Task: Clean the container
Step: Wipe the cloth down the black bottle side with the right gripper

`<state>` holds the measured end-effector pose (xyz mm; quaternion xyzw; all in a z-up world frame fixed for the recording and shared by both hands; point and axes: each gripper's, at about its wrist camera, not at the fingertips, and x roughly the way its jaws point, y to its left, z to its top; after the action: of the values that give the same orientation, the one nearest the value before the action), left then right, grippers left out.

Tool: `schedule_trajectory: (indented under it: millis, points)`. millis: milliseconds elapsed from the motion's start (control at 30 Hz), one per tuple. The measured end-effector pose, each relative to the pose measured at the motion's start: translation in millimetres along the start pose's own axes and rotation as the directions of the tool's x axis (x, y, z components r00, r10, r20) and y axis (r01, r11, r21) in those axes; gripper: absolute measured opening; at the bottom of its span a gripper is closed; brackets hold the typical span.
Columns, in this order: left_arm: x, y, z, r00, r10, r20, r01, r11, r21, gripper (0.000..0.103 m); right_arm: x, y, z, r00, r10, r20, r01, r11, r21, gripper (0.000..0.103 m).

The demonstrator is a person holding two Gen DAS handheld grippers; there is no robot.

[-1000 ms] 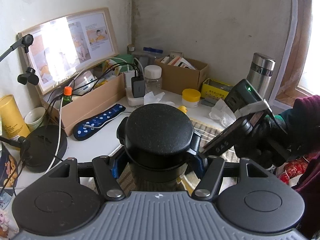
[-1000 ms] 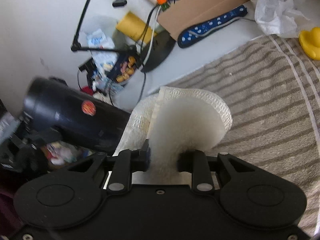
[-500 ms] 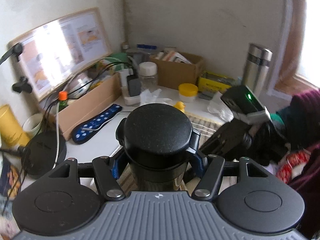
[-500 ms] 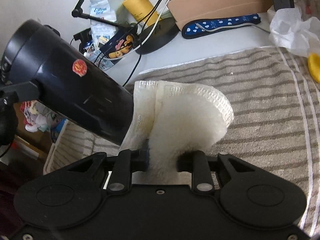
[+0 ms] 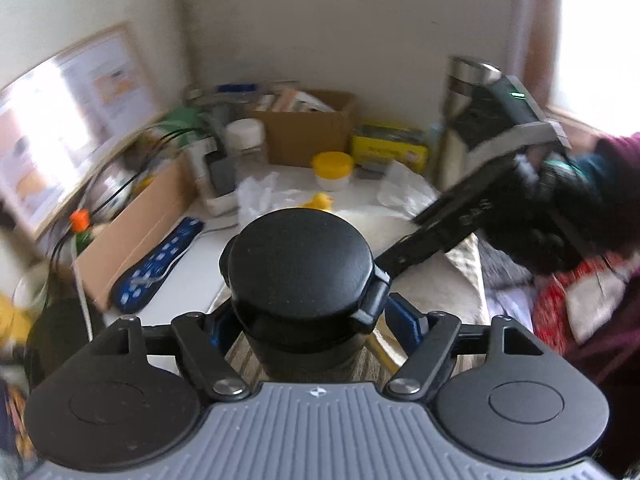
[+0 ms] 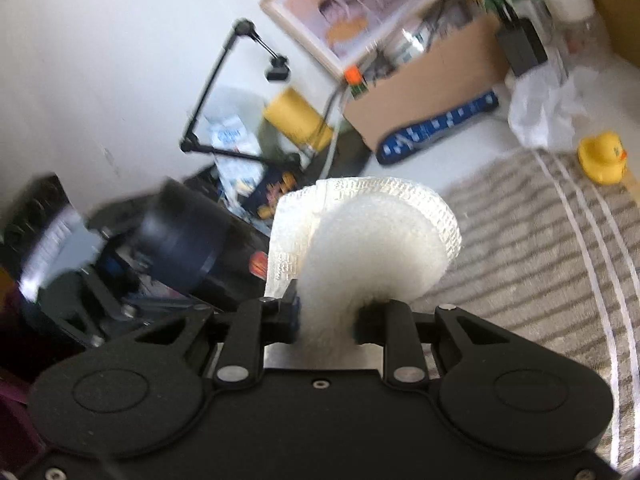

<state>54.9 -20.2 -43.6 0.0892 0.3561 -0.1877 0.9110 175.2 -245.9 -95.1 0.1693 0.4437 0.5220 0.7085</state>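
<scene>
My left gripper [image 5: 304, 316] is shut on a black lidded container [image 5: 298, 264], held above the striped towel. In the right wrist view the same container [image 6: 188, 248] lies tilted at the left, held in the left gripper. My right gripper [image 6: 326, 316] is shut on a folded white cloth [image 6: 372, 236], which stands up between its fingers just right of the container's body. The right gripper also shows in the left wrist view [image 5: 460, 220], close to the container's right side, in a black-gloved hand.
A striped towel [image 6: 532, 240] covers the table. A yellow rubber duck [image 6: 602, 156], crumpled tissue [image 6: 540, 108], a blue dotted strap [image 6: 436, 128], cardboard boxes [image 5: 308, 132], a yellow-lidded jar [image 5: 332, 168] and a steel flask [image 5: 460, 120] crowd the back.
The right gripper with the cloth has swung up and back along the container's side. The container has tilted and shifted left in the right wrist view. Both views are motion-blurred.
</scene>
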Motion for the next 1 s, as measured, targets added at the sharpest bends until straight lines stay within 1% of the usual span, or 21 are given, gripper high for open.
schedule_trajectory:
  millis: [67, 133, 167, 233, 267, 300, 333, 400, 467, 600, 667, 733, 833, 900, 1000]
  points:
    - [-1, -2, -4, 0.999, 0.053, -0.001, -0.053, 0.996, -0.078, 0.075, -2, 9, 2, 1.0, -0.006, 0.019, 0.007, 1.0, -0.015, 0.022]
    - [-3, -2, -8, 0.995, 0.099, -0.003, -0.098, 0.98, -0.172, 0.075, -2, 17, 3, 0.999, -0.018, 0.029, 0.019, 0.999, -0.031, 0.022]
    - [-4, -1, -10, 0.993, 0.117, -0.003, -0.115, 0.969, -0.218, 0.075, -2, 20, 2, 0.999, -0.023, 0.032, 0.025, 0.999, -0.036, 0.022]
    - [-7, 4, -12, 0.992, 0.122, 0.002, -0.116, 0.95, -0.289, 0.075, -3, 23, 1, 0.999, -0.033, 0.041, 0.035, 0.999, -0.033, 0.022]
    - [-10, 6, -11, 0.993, 0.119, 0.014, -0.109, 0.949, -0.295, 0.075, -3, 24, 0, 0.998, -0.038, 0.045, 0.039, 0.999, -0.027, 0.022]
    - [-13, 8, -10, 0.993, 0.115, 0.026, -0.103, 0.954, -0.283, 0.067, -3, 25, -1, 0.998, -0.039, 0.047, 0.04, 0.999, -0.022, 0.022]
    - [-13, 10, -8, 0.993, 0.114, 0.025, -0.104, 0.96, -0.261, 0.064, -3, 26, -2, 0.998, -0.04, 0.049, 0.04, 0.999, -0.016, 0.022]
    - [-12, 15, -6, 0.995, 0.101, 0.025, -0.093, 0.966, -0.24, 0.064, -2, 30, -5, 0.998, -0.04, 0.041, 0.041, 0.999, -0.019, 0.022]
    - [-11, 21, -8, 0.997, 0.071, 0.042, -0.06, 0.972, -0.227, 0.064, 0, 34, -6, 0.999, -0.043, 0.03, 0.044, 0.999, -0.032, 0.022]
    - [-14, 26, -11, 0.999, -0.03, 0.04, 0.035, 0.991, -0.128, 0.064, -1, 43, -5, 0.999, -0.043, 0.009, 0.044, 0.996, -0.072, 0.022]
    - [-14, 31, -12, 0.999, -0.028, 0.046, 0.035, 0.987, -0.159, 0.064, -1, 47, -3, 0.999, -0.045, 0.002, 0.045, 0.995, -0.089, 0.022]
    - [-13, 31, -14, 0.998, -0.006, 0.059, 0.018, 0.981, -0.193, 0.064, 1, 50, -1, 0.999, -0.048, 0.0, 0.048, 0.994, -0.101, 0.022]
    - [-11, 31, -17, 0.996, 0.046, 0.08, -0.022, 0.96, -0.278, 0.064, 1, 55, 0, 0.999, -0.053, 0.006, 0.053, 0.993, -0.106, 0.022]
    - [-10, 33, -20, 0.993, 0.069, 0.099, -0.033, 0.945, -0.324, 0.064, 1, 57, 0, 0.998, -0.055, 0.006, 0.055, 0.993, -0.108, 0.022]
    - [-12, 38, -21, 0.992, 0.066, 0.104, -0.028, 0.944, -0.328, 0.064, 0, 59, -2, 0.998, -0.063, -0.008, 0.062, 0.991, -0.115, 0.022]
